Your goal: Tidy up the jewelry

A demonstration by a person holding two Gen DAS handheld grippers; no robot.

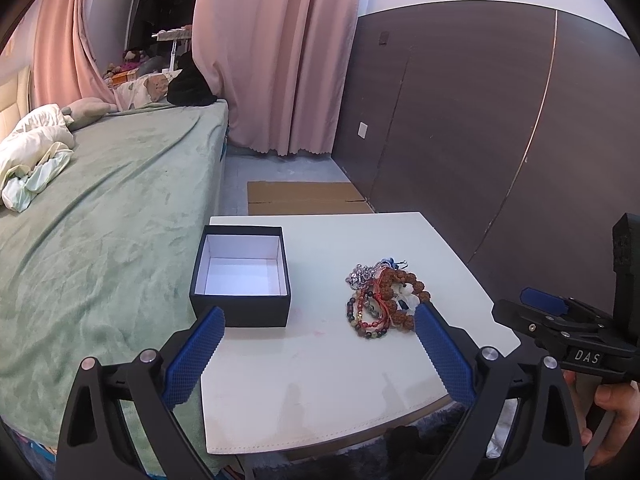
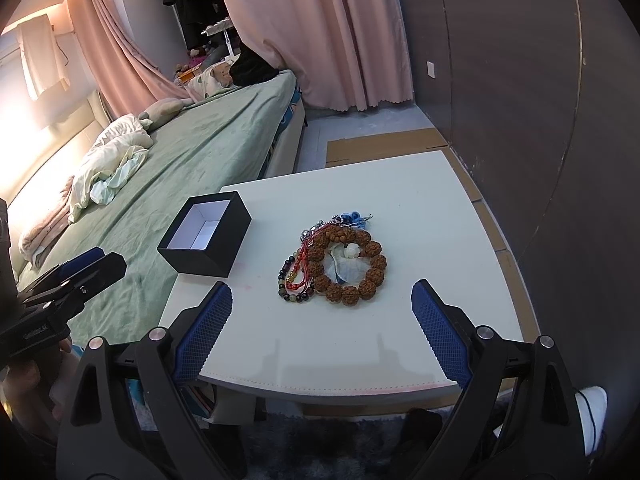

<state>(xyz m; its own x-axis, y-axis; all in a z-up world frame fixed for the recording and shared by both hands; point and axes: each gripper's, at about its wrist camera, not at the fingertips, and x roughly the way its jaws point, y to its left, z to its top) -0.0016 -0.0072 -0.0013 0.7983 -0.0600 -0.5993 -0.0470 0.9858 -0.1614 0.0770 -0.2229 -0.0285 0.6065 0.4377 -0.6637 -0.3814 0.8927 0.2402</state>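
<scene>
Both grippers, left gripper (image 1: 320, 344) and right gripper (image 2: 322, 320), spread wide; one box (image 1: 240, 276), one bracelet pile (image 2: 334, 264).

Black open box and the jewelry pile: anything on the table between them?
Nothing: in both wrist views, only bare white tabletop separates the black open cardboard box from the tangled pile of beaded bracelets.
</scene>
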